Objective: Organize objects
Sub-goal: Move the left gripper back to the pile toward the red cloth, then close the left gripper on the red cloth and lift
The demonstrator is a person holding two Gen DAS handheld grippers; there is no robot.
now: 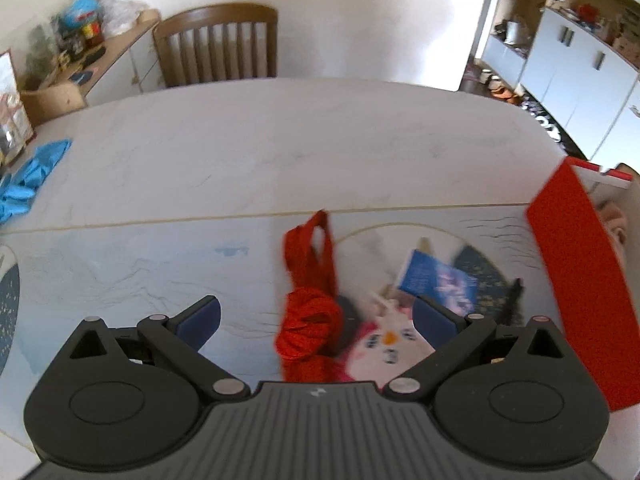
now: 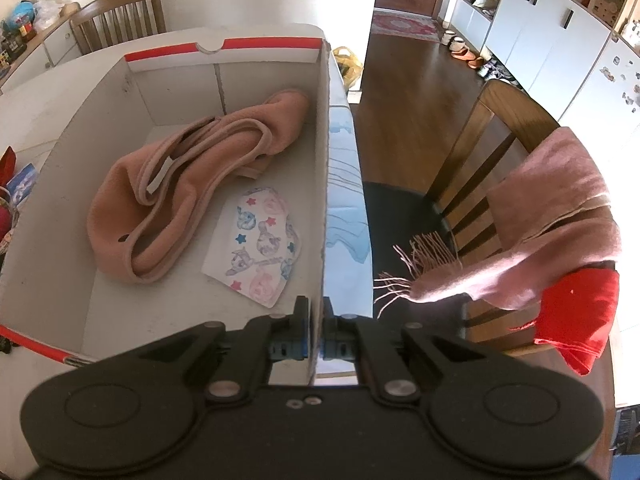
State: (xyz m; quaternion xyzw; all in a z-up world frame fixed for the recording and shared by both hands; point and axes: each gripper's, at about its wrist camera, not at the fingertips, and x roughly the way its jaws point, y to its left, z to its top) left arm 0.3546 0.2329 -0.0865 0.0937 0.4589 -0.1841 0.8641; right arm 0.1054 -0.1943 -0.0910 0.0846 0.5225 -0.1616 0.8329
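On the worktop [image 1: 280, 152], the left hand-held gripper [image 1: 316, 320] hangs wide open over the red rope [image 1: 310, 320], ready to grab it. The right hand-held gripper [image 2: 315, 336] pinches the cardboard box [image 2: 324, 184] wall, so the box stays put.

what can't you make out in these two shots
- Left wrist view: the red cord bundle and the white plush toy are blurred, and the left claw body cuts off their near ends.
- Left wrist view: the box shows only its red outer wall; the contents are hidden.
- Right wrist view: the patterned mask print is too small to identify.
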